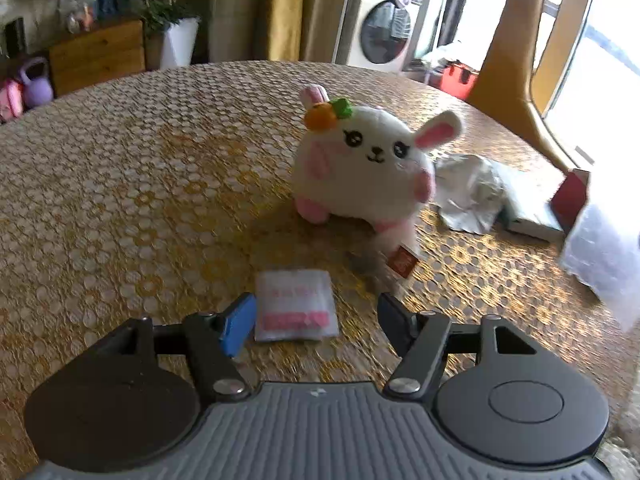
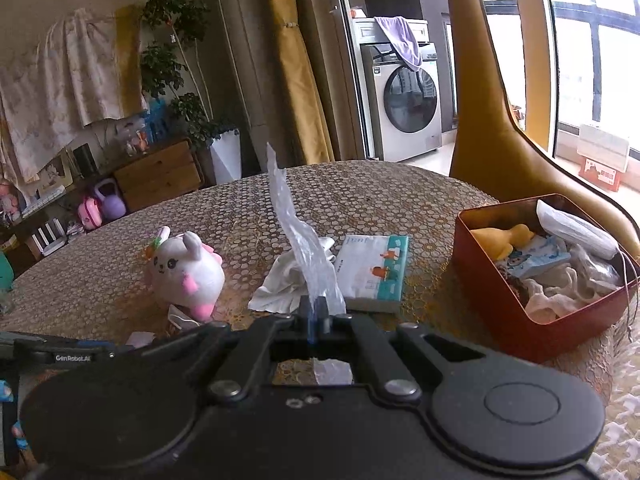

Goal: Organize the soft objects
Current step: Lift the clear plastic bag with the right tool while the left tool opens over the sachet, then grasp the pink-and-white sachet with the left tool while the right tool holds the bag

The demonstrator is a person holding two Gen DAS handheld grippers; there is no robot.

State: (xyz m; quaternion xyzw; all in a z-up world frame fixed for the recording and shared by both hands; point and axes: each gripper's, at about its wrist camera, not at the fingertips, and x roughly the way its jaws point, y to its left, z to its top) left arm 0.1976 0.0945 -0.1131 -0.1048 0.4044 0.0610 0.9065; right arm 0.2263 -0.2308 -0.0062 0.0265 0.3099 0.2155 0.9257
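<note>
Right gripper is clamped tight on a strip of clear plastic film, which sticks up past the fingertips and flops a bit, so it's featherlight and crinkly and probably slides out if the pinch loosens. Left gripper has its jaws spread wide with nothing held; a small flat white packet lies on the table right between the fingertips. I'd guess it's thin and slippery, so pinch an edge low against the tablecloth. Further out sits the plush bunny, upright, squishy and light; grabbing the round body or an ear should work. Beside it there's a crumpled white cloth touching a tissue pack. The red tin off to the right already holds soft stuff.
</note>
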